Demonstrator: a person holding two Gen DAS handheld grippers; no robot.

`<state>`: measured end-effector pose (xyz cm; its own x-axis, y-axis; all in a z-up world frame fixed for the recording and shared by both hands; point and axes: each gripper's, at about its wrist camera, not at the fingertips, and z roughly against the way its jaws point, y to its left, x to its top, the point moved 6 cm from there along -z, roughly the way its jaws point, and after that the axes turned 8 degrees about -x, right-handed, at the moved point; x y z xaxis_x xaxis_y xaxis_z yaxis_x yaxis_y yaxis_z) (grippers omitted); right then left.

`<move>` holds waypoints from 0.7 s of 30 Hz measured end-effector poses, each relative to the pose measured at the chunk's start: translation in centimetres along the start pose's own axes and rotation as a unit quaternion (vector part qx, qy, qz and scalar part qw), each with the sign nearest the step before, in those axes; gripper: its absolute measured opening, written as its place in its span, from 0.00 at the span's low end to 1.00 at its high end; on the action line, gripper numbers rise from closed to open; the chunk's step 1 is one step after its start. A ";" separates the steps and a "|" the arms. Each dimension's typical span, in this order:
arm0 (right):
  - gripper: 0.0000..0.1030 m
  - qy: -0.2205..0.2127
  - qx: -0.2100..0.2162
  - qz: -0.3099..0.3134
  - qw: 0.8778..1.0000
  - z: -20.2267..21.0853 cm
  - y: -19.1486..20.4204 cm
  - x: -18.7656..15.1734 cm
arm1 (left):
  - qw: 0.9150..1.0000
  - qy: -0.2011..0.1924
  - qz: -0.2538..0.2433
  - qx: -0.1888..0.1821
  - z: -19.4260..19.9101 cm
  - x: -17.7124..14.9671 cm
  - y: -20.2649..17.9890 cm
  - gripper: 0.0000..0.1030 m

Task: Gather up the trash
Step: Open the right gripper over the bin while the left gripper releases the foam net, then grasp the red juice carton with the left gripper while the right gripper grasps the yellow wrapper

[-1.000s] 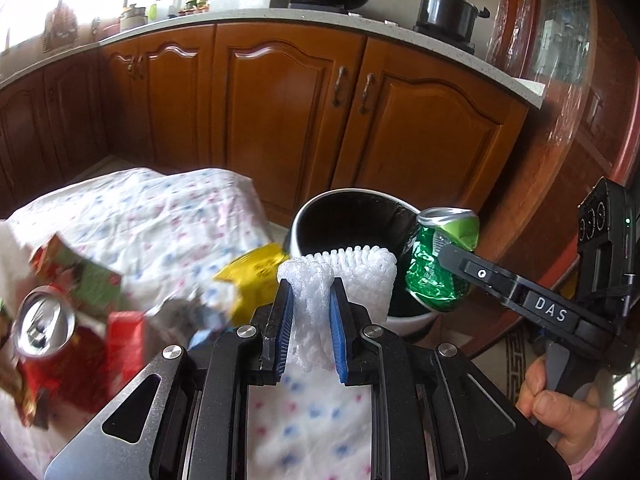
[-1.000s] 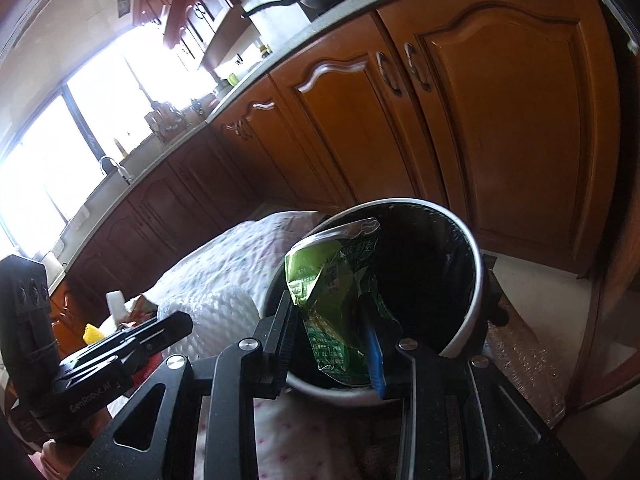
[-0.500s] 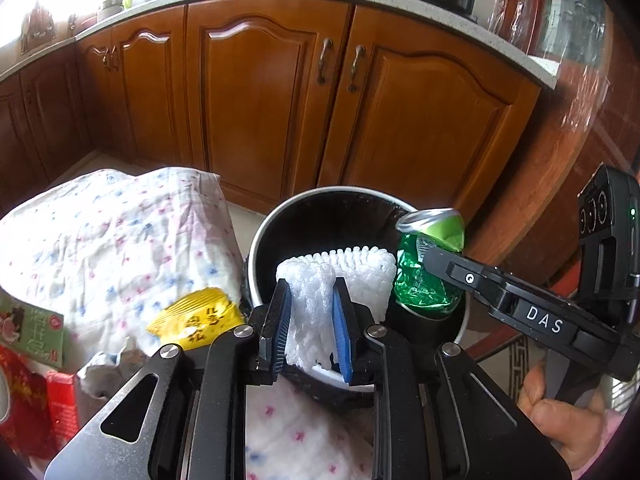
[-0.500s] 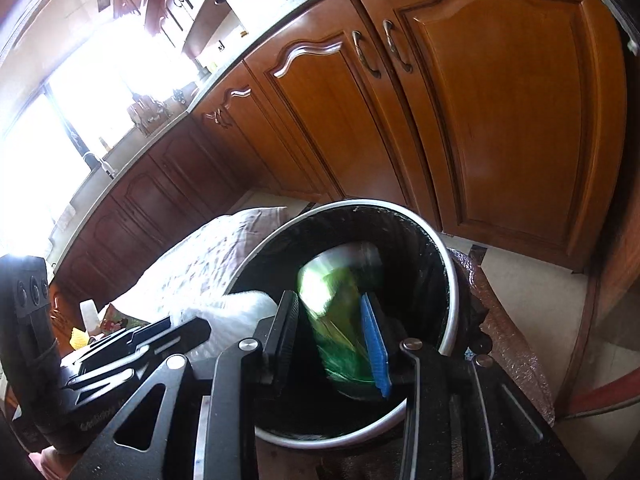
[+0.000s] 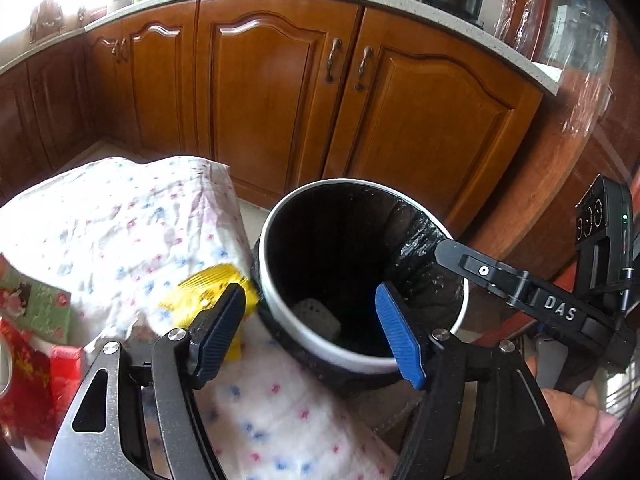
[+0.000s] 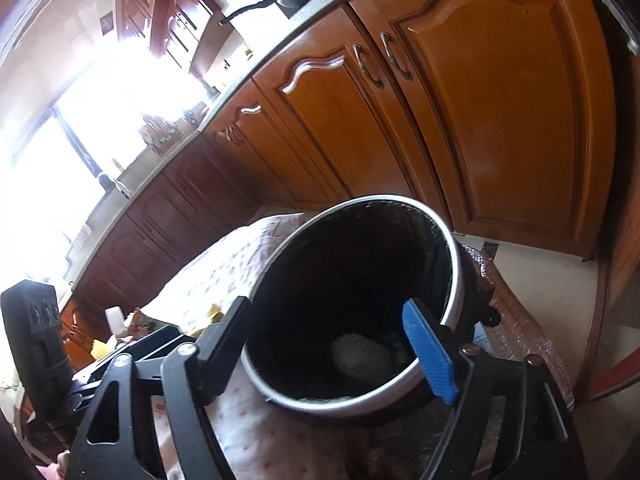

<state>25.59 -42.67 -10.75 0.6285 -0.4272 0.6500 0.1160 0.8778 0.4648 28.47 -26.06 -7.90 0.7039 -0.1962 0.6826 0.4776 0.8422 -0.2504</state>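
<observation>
A white-rimmed trash bin [image 5: 462,312] with a black liner stands beside the table. A white foam net [image 5: 316,314] lies at its bottom, also seen as the foam net [image 6: 360,354] in the right wrist view. My left gripper [image 5: 310,290] hovers over the bin's near rim; its jaws are opening with nothing between them. My right gripper [image 6: 328,306] hangs over the bin [image 6: 456,264], jaws opening and empty too. It reaches in from the right as the right gripper [image 5: 452,254]. The green can is not clearly visible in the dark bin.
A flowered tablecloth [image 5: 120,220] covers the table to the left. On it lie a yellow wrapper [image 5: 208,292], a green packet [image 5: 36,304] and red packaging [image 5: 24,376]. Wooden kitchen cabinets [image 5: 280,92] stand behind the bin. A hand [image 5: 576,412] holds the right gripper.
Both grippers have opened over the bin. The white foam net left my left gripper and now lies in the bin; the crushed green can is gone from my right gripper.
</observation>
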 end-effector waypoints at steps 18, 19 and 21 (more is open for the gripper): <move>0.82 -0.006 0.037 0.033 0.999 2.9 7.2 -5.2 | 0.997 -0.038 0.046 0.042 9.0 -5.9 5.8 0.73; 0.82 -0.005 0.038 0.038 0.999 2.8 7.6 -5.4 | 0.997 -0.039 0.051 0.046 9.4 -6.2 6.3 0.73; 0.82 -0.002 0.040 0.042 0.998 2.7 8.3 -5.8 | 0.996 -0.042 0.060 0.048 10.0 -6.5 7.1 0.73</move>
<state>20.80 -33.52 -9.06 0.6302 -0.3534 0.6914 0.0014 0.8909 0.4541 22.00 -13.78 -7.25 0.7049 -0.0513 0.7075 0.3365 0.9022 -0.2699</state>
